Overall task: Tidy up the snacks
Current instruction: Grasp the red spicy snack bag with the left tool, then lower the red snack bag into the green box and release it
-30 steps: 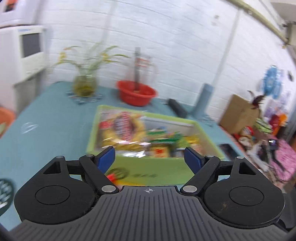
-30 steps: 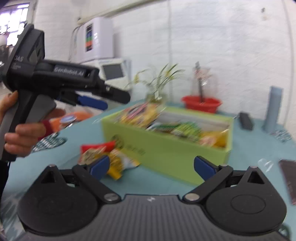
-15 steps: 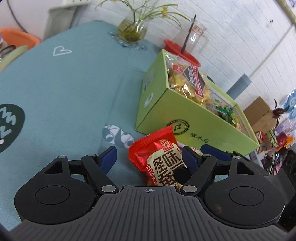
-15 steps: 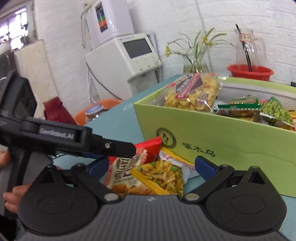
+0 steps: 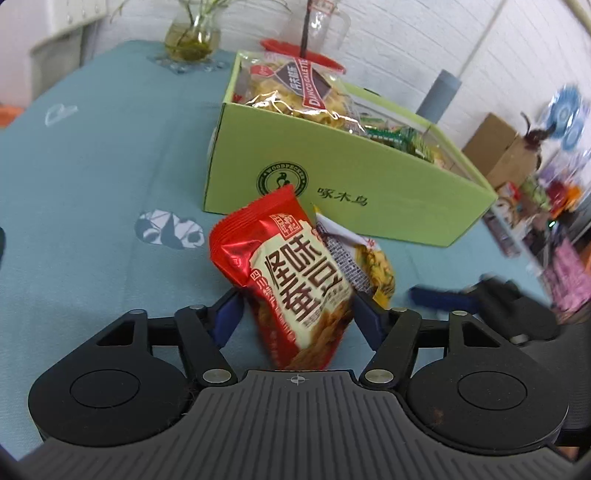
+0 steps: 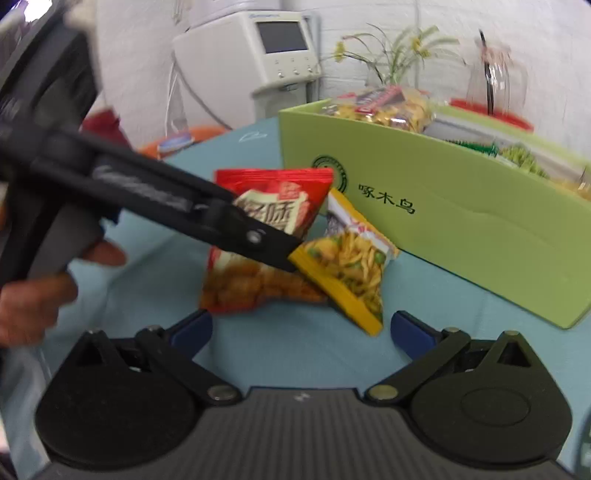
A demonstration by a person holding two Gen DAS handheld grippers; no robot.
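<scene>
A red snack bag point(image 5: 295, 273) lies on the teal tablecloth in front of a green box point(image 5: 369, 177) full of snacks. My left gripper point(image 5: 297, 314) straddles the bag's near end and its jaws are closing; the pads stand at the bag's edges without squeezing it. A yellow snack bag point(image 5: 373, 266) lies partly under the red one. In the right wrist view the left gripper point(image 6: 280, 254) reaches over the red bag point(image 6: 273, 206). My right gripper point(image 6: 301, 328) is open just short of the yellow bag point(image 6: 351, 262), whose corner lies near the right pad. The green box point(image 6: 461, 229) stands behind.
A plant vase point(image 5: 188, 40), a red bowl point(image 5: 295, 51) and a glass pitcher point(image 5: 325, 22) stand behind the box by the white brick wall. A white machine point(image 6: 251, 51) is at the far left. A hand point(image 6: 33, 302) holds the left gripper. Clutter lies right of the table.
Both grippers have come down and closer to the two bags. The left jaws have narrowed around the red bag. The right gripper now faces the yellow bag.
</scene>
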